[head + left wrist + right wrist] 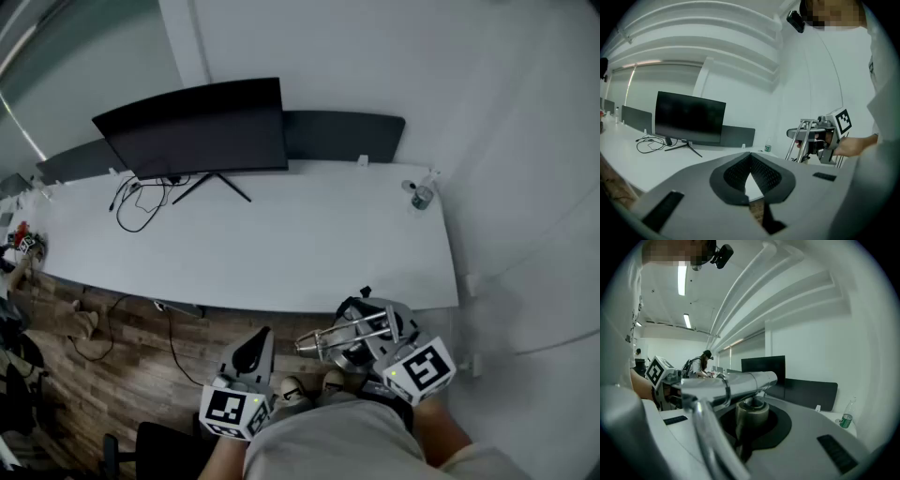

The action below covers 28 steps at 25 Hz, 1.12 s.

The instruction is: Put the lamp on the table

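A silver metal lamp [339, 339] with thin rods and a tube-shaped head hangs below the white table's [281, 246] near edge, over the floor. My right gripper [364, 343] is shut on it. In the right gripper view the pads clamp a round metal joint [751, 414] under the lamp head [740, 382]. My left gripper [251, 354] is beside it to the left, shut with nothing between its pads [736, 174]. From the left gripper view the lamp [801, 138] shows at the right, with the right gripper [828, 137] around it.
A black monitor [197, 127] stands at the back of the table with loose cables [141, 202] beside its foot. A water bottle [422, 195] is at the far right corner. Dark partition panels [342, 136] line the back edge. Wooden floor [112, 356] lies below. A person [701, 363] works in the distance.
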Motion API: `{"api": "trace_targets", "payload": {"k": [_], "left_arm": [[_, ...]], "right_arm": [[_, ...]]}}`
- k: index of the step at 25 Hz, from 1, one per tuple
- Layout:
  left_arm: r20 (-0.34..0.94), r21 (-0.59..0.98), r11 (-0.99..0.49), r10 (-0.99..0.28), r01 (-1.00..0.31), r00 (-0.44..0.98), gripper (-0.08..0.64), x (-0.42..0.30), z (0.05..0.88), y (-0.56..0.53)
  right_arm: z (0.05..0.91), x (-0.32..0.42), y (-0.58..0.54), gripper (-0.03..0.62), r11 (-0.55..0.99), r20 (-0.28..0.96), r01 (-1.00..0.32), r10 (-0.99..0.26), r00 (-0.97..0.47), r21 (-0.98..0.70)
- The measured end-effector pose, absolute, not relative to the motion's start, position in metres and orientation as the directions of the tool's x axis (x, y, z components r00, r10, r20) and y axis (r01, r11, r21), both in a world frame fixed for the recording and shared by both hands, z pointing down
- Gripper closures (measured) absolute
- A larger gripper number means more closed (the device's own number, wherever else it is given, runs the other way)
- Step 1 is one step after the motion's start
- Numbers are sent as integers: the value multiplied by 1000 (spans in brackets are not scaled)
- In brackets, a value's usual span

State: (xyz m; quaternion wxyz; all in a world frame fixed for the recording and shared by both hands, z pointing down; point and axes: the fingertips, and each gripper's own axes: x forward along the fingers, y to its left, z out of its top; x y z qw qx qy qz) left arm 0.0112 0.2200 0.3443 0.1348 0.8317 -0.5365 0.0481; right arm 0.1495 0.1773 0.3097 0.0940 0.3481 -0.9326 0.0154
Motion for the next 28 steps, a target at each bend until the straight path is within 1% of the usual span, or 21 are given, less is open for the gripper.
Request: {"api": "trace_targets", "payload": {"k": [15, 23, 28], "left_arm": [[207, 176, -412, -872, -894, 443, 558, -2, 342, 221], [207, 169, -433, -862, -885, 462, 558, -35, 348, 230], [228, 175, -425, -860, -888, 457, 558, -51, 357, 231]], "right_arm": [[302, 142, 172, 558, 742, 178, -669, -665, -726, 42], [305, 121, 172, 558, 708, 175, -706, -698, -694, 28], [306, 109, 166, 558, 706, 168, -708, -700, -694, 19]]}}
